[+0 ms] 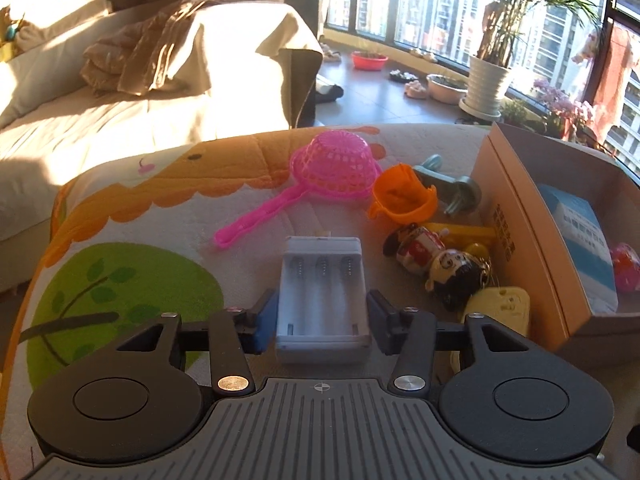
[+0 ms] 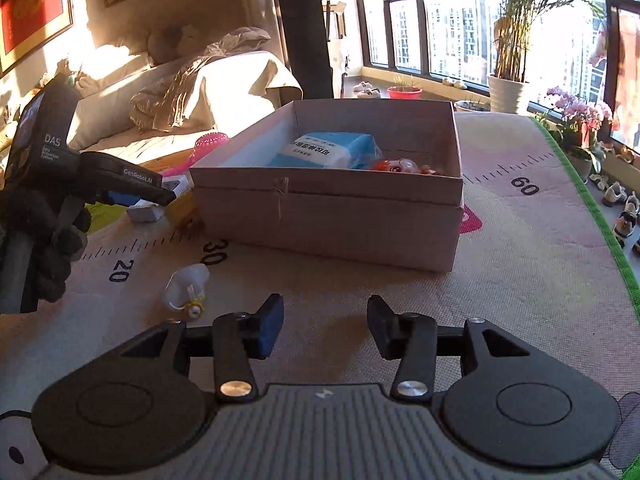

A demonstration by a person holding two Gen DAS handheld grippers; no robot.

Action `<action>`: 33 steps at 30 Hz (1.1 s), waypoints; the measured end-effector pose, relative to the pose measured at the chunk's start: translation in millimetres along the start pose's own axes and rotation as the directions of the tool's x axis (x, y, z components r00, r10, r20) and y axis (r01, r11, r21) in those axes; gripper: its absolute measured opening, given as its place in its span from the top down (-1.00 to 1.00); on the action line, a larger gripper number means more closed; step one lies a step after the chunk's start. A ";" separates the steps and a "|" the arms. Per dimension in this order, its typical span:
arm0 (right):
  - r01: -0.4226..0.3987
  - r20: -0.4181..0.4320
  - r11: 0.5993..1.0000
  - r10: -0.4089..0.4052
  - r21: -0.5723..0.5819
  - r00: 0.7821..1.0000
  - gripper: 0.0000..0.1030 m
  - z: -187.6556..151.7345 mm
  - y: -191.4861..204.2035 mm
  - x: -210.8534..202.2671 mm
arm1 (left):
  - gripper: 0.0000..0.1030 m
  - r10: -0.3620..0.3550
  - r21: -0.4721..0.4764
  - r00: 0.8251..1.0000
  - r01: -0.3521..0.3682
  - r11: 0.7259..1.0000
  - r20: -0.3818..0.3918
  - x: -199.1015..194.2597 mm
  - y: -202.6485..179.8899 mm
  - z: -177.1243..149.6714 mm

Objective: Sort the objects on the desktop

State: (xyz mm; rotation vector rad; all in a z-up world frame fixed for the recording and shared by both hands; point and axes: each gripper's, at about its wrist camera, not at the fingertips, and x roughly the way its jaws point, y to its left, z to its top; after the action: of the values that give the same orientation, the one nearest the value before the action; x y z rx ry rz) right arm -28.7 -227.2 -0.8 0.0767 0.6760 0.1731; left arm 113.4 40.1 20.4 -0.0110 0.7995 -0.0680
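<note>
A grey three-cell battery holder [image 1: 322, 276] lies on the printed mat, and my left gripper [image 1: 322, 300] is shut on it, a pad pressed to each long side. To its right lies a doll figure [image 1: 440, 264], with a yellow tag [image 1: 500, 308] in front of it and an orange cup [image 1: 400, 196] and a pink strainer [image 1: 336, 164] behind. A cardboard box [image 2: 328, 216] holds a blue packet [image 2: 328, 150] and a red-and-white toy [image 2: 400, 167]. My right gripper [image 2: 326, 308] hovers open over bare mat in front of the box, with nothing between its fingers.
A small clear plastic toy [image 2: 186, 288] lies on the mat left of the right gripper. A gloved hand [image 2: 48, 240] holds the left gripper at the left edge of the right wrist view. A grey-green tool [image 1: 448, 184] lies by the box wall [image 1: 516, 216]. A sofa [image 1: 120, 112] stands beyond the table.
</note>
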 end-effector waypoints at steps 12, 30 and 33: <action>-0.146 -0.048 0.971 0.139 -0.187 0.989 -0.20 10.7 55.3 5.2 | -0.12 -0.150 0.169 0.988 0.153 0.974 -0.029 -92.5 -1.7 -94.7; -0.040 -0.001 0.996 0.040 -0.080 0.999 0.12 12.0 12.1 -4.8 | -0.36 -0.111 0.433 0.975 0.018 0.901 0.190 -61.7 -81.2 -57.9; -0.006 0.022 0.999 0.007 -0.043 1.000 -0.02 6.2 -4.1 -8.8 | 0.06 -0.099 0.494 0.978 -0.007 0.869 0.186 -41.7 -96.1 -55.5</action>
State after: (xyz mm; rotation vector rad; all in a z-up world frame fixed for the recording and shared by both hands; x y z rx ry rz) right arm -31.0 -233.0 8.9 0.0399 0.6501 0.1929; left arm 39.2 -52.3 15.0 0.4441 0.5545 -0.3124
